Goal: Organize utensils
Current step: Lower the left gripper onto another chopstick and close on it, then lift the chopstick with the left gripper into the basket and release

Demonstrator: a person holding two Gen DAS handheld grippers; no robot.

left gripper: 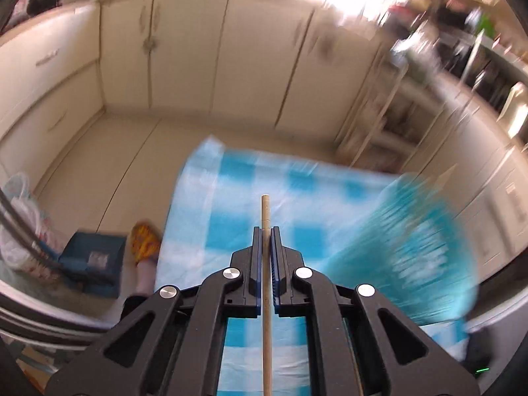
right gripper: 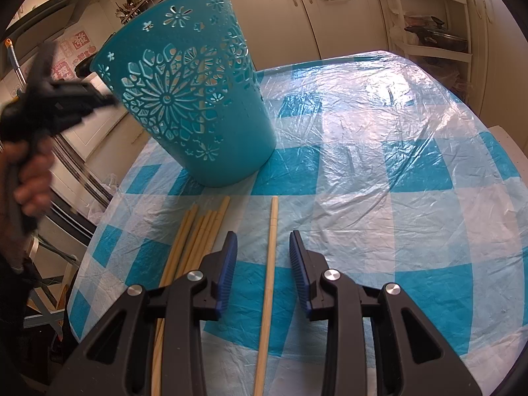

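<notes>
Left gripper (left gripper: pixel 266 231) clamps one chopstick (left gripper: pixel 265 211) above the checked table (right gripper: pixel 363 171) | right gripper (right gripper: pixel 263 247) open astride another chopstick (right gripper: pixel 270 257) | tip it upright over the teal basket (right gripper: pixel 184 99) before release.

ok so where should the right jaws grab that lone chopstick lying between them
Grip the single chopstick partway along its shaft, coming straight down from above. It lies flat on the checked tablecloth, running lengthwise between the open jaws of the right gripper, clear of the chopstick bundle on its left, so closing across its thin width should catch it alone.
</notes>
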